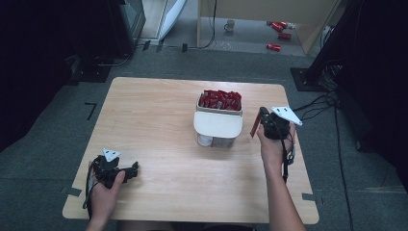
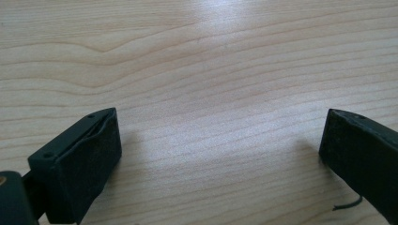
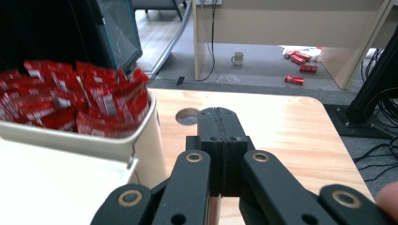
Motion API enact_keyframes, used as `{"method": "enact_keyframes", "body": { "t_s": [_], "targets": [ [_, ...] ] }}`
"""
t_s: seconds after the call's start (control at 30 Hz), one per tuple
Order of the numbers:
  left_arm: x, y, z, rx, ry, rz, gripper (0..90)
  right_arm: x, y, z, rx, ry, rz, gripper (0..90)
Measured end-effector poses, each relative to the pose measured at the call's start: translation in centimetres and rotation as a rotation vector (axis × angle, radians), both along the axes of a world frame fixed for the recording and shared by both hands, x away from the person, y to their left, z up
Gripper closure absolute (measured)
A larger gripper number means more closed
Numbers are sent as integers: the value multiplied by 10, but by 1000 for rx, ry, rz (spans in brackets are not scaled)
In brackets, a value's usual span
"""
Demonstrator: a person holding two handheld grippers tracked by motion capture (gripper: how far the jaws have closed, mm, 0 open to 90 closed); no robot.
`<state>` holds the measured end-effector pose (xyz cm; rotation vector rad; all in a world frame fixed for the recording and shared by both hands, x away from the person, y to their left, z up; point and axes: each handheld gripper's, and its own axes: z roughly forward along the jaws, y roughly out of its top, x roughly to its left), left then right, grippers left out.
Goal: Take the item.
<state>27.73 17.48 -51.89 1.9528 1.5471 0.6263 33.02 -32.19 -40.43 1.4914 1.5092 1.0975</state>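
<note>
Nearest the table's near-left corner the left gripper (image 1: 129, 172) rested with jaws apart, while the right gripper (image 1: 263, 117), nearer the box of red packets (image 1: 220, 100), clamped one upright red packet (image 1: 255, 126) just right of it.

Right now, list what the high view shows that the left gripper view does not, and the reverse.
High view: the whole table, a white bin of red packets, and the grey floor with a mug. Left gripper view: the wood grain up close, the black pads standing wide apart with nothing between them, and a thin dark wire by one of them. Both: the left tool at bare tabletop.
</note>
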Motion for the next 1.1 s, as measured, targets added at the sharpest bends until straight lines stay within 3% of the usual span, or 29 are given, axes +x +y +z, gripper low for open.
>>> {"method": "enact_keyframes", "body": {
  "t_s": [0.23,0.37,0.6,0.73,0.83,1.03,1.1],
  "targets": [
    [0,0,0,0,0,0,0,-11,2,-15,-28,0,15,900],
    [0,0,0,0,0,0,0,-19,3,-16,-34,-3,22,900],
    [0,0,0,1,1,-2,0,-43,8,-22,-24,-13,57,900],
    [0,0,0,-2,0,-1,0,-65,14,-33,-46,-25,84,900],
    [-1,-1,0,-1,1,-2,0,-72,17,-38,-63,-22,92,900],
    [-1,-1,0,-1,2,-4,0,-86,19,-64,-67,41,110,900],
    [-1,-1,0,-2,1,-4,0,-89,17,-79,-55,89,113,900]
  ]
}}
